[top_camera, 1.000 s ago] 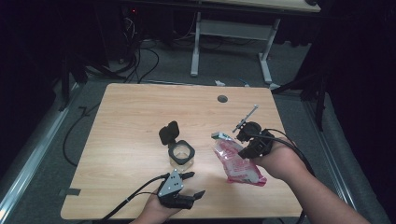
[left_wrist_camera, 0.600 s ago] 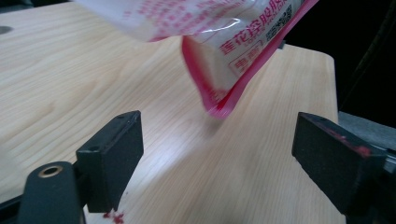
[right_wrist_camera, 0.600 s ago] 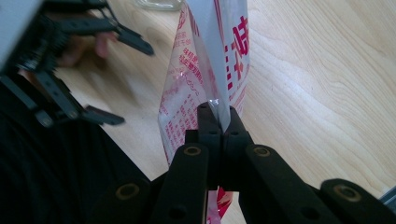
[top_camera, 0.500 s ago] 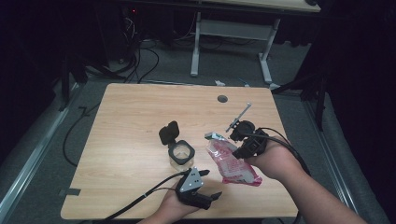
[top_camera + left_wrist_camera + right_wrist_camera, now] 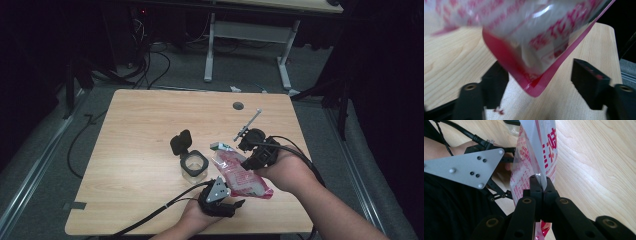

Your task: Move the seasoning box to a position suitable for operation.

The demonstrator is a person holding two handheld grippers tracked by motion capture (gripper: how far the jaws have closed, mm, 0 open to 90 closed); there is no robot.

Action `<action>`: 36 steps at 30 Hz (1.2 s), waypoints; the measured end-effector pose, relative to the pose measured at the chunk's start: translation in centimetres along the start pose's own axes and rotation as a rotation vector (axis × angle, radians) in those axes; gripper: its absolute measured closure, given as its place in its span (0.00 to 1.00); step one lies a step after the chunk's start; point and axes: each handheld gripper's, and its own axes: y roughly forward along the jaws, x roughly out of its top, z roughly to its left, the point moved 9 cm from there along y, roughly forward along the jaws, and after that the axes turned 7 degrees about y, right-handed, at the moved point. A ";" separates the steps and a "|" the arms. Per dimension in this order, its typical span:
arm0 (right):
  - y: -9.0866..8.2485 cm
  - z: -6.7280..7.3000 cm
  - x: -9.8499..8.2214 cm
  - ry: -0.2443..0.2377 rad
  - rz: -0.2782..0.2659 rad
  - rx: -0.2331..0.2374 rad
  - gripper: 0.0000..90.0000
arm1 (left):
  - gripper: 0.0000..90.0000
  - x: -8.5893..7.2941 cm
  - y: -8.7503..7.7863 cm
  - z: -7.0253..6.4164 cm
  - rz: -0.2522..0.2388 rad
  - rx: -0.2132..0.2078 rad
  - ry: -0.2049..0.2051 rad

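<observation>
1. Pale wood grain covers the bench [image 5: 140, 130], which stands over a grey floor strewn with dark cables.
2. Left of centre on it sits a small clear jar [image 5: 194, 166] with a black flip lid [image 5: 181, 142] standing open behind it.
3. Near the front edge, the left gripper [image 5: 235, 206] rests in the person's left hand [image 5: 192, 220], its cable trailing off to the left.
4. Its fingers [image 5: 590, 82] stand apart; they have just been closing a little, and the lower corner of the pouch hangs between them without either pad pressing on it.
5. A pink-and-clear printed pouch [image 5: 240, 175] is held aloft between the two grippers, just right of the jar, tilted, with its red sealed corner [image 5: 535, 91] pointing down at the left gripper.
6. A small green-and-white packet [image 5: 221, 146] lies on the bench just beyond the pouch.
7. To the right, the right gripper [image 5: 541, 186] has its fingers clamped tight on the pouch's upper edge.
8. A thin metal rod [image 5: 248, 125] lies farther back, beyond that gripper.
</observation>
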 end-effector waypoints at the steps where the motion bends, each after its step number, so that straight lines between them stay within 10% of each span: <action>1: 0.1 0.1 0.1 -0.001 0.002 -0.001 1.00 | 0.46 0.1 -0.1 0.0 -0.007 0.003 0.000; 14: 0.5 0.1 0.4 -0.007 -0.006 -0.005 1.00 | 0.75 0.2 -0.8 0.3 -0.058 0.020 -0.028; 36: 0.7 0.3 1.1 -0.012 -0.043 0.006 0.95 | 0.82 0.5 -1.7 0.5 -0.122 0.040 -0.039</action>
